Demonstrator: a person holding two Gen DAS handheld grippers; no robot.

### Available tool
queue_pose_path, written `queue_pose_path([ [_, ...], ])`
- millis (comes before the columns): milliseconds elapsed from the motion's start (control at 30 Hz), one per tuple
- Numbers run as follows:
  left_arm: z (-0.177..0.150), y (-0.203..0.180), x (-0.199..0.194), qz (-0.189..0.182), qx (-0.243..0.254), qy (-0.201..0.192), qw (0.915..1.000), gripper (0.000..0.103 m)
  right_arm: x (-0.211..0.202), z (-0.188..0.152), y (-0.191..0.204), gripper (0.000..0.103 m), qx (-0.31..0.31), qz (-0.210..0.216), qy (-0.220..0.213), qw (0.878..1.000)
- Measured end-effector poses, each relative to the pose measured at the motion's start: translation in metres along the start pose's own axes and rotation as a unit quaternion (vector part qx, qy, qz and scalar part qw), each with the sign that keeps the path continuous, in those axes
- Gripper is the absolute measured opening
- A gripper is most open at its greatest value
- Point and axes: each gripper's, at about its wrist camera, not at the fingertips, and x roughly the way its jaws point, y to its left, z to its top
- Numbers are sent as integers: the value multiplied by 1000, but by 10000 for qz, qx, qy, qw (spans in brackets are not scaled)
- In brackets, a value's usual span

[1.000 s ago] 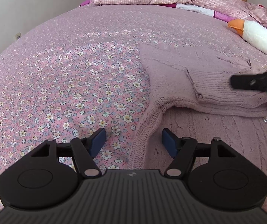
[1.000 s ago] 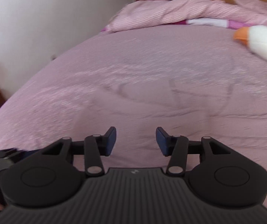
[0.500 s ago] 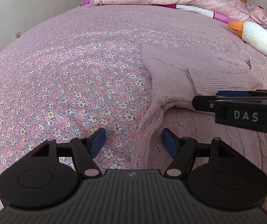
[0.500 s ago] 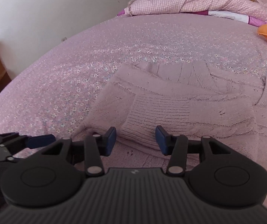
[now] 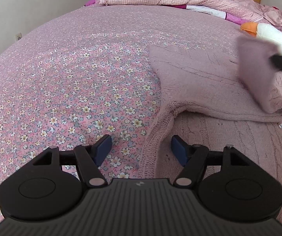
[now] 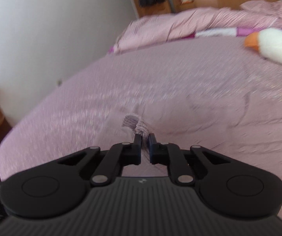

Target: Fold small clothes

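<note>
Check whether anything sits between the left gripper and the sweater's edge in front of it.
Nothing visible does. The left gripper is open, and the sweater edge lies right between its fingers on the floral bedsheet. The right gripper holds the sleeve up farther back.

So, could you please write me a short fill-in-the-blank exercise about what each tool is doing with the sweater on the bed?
The right tool is shut on the sweater's ____.
The left tool is ____, holding nothing.
The sweater lies on a bedsheet printed with small ____.
The plush toy has an ____ beak.

Missing words: sleeve; open; flowers; orange
</note>
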Motion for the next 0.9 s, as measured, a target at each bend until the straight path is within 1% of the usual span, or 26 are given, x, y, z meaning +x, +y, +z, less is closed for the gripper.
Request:
queue_pose_path([
  [167, -1, 0, -1, 24, 6, 14, 10000, 74, -39, 12, -45, 10, 472, -313, -433, 9975],
  [333, 1, 2, -4, 90, -39, 32, 9999, 74, -65, 7, -97, 8, 930, -889, -675, 9894],
  [467, 2, 7, -10, 183, -58, 28, 9998, 74, -73, -8, -139, 8, 1298, -1453, -753, 9779],
  [533, 3, 11, -14, 209, -69, 22, 9998, 74, -73, -16, -159, 9, 1508, -1760, -701, 9702],
  [567, 4, 13, -17, 212, -77, 12, 9997, 74, -74, -20, -169, 11, 1657, -1860, -665, 9662],
  [667, 6, 17, -28, 221, -47, -44, 9997, 74, -78, -35, -190, 11, 1956, -2123, -577, 9557],
  [733, 8, 18, -36, 269, 46, -89, 9996, 74, -81, -41, -193, 11, 2036, -2213, -509, 9523],
  [767, 10, 17, -40, 281, 101, -107, 9995, 74, -83, -46, -193, 11, 2047, -2205, -465, 9525],
  [900, 11, 15, -57, 148, 183, -152, 9996, 74, -95, -54, -183, 11, 1900, -1989, -300, 9610],
])
